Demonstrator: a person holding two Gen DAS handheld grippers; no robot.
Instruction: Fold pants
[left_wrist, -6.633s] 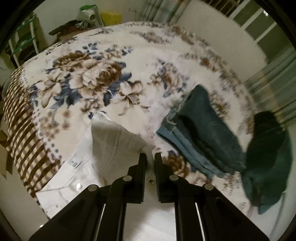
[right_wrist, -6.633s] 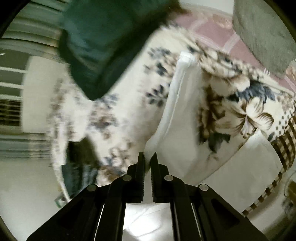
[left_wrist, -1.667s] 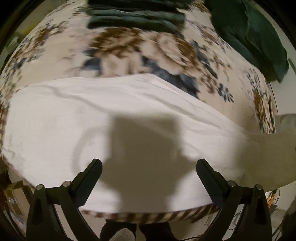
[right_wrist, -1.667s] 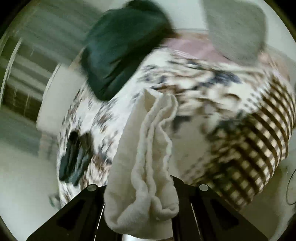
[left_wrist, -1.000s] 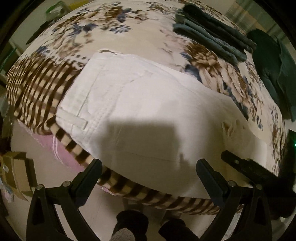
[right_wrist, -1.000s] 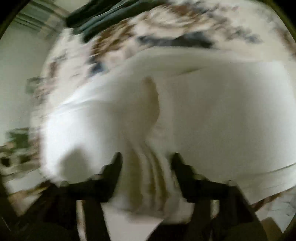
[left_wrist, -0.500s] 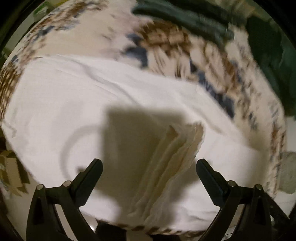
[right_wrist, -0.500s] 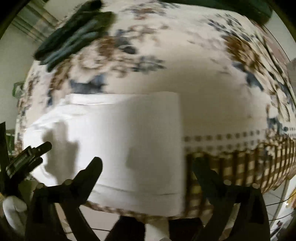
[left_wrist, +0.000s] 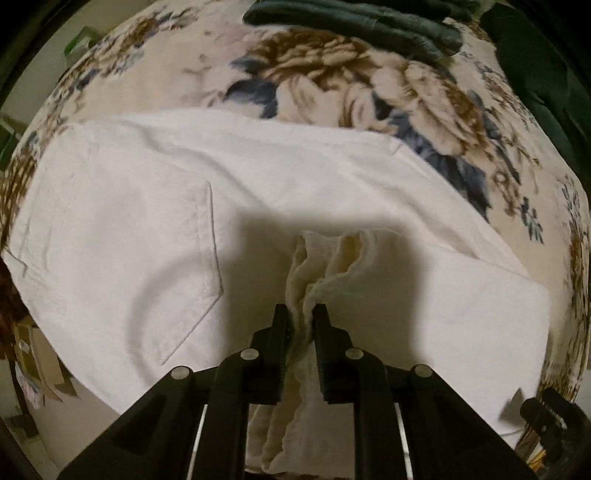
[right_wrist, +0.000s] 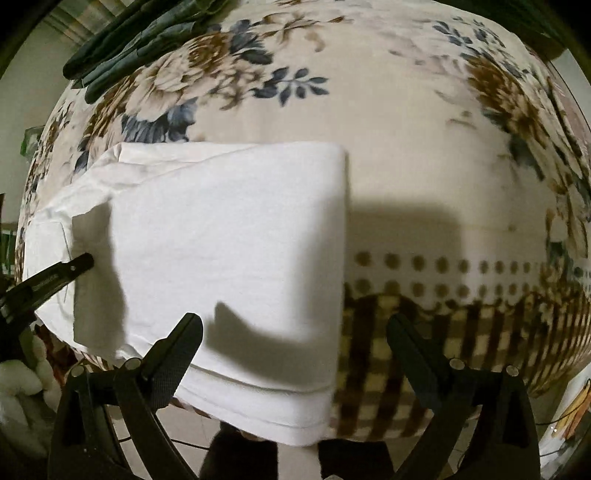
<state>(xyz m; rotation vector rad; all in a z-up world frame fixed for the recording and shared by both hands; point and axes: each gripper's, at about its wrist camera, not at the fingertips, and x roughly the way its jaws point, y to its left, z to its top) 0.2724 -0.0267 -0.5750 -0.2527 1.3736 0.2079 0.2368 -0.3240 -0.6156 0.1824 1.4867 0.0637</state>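
White pants (left_wrist: 147, 229) lie folded in half on the floral bedspread (left_wrist: 332, 85) at the bed's near edge, back pocket up. My left gripper (left_wrist: 300, 314) is shut on the bunched leg hems (left_wrist: 332, 258), held over the pants' waist half. In the right wrist view the folded pants (right_wrist: 229, 251) form a flat rectangle, and my right gripper (right_wrist: 295, 328) is open and empty above their near right edge. The left gripper's tip (right_wrist: 74, 264) shows at the left of that view.
Folded dark blue-green pants (left_wrist: 354, 22) lie at the far side of the bed, also seen in the right wrist view (right_wrist: 133, 33). A dark green garment (left_wrist: 535, 62) lies at the far right. The bedspread's checked border (right_wrist: 461, 332) hangs over the near edge.
My right gripper has let go of the leg hems and opened. My left gripper has shut on the hems. The pants now lie folded in half.
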